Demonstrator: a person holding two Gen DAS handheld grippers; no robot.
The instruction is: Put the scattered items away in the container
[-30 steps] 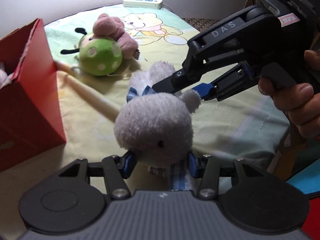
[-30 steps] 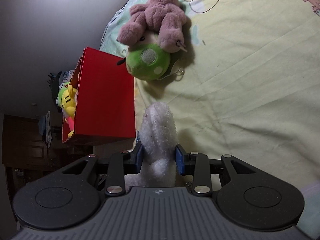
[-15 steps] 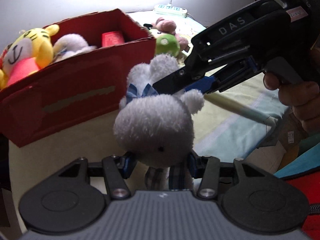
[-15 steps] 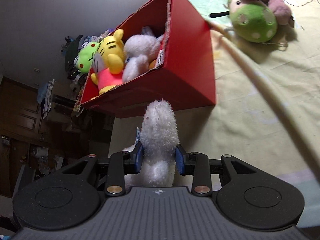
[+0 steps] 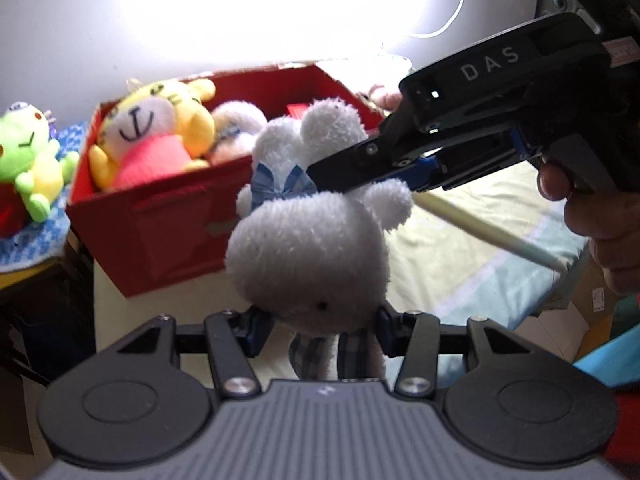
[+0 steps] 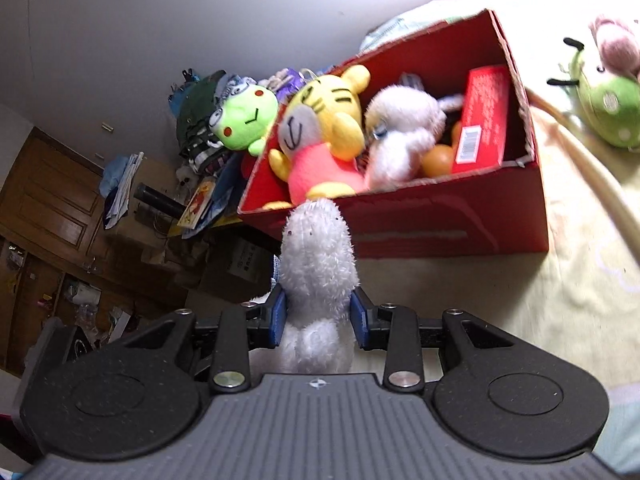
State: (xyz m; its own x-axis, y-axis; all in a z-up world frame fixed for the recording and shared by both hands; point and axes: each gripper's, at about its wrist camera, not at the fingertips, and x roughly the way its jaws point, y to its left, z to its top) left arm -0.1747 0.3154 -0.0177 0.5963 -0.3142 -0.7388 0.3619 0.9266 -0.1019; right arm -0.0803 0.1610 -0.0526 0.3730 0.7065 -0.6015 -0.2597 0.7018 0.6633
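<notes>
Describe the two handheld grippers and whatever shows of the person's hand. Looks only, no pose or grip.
Both grippers are matte black plastic with blue finger pads. The left gripper shows a grey ribbed base, two round black discs and silver pivot screws. The right gripper has the same build; seen from the left wrist view, its body carries white "DAS" lettering. The right hand is bare, no sleeve visible.

Strong light comes from the far side in the left wrist view, where the wall (image 5: 248,4) is blown out to pure white glare. Against it, the near face of the white plush (image 5: 308,256) falls in grey shadow. The red box (image 5: 168,216) and the toys inside it look soft and slightly blurred. The right wrist view is dimmer and more even; the room on its far left sinks into dark brown. The bedsheet (image 6: 580,300) at right is smeared. Both views bend strongly at the edges, with dark rounded corners.
</notes>
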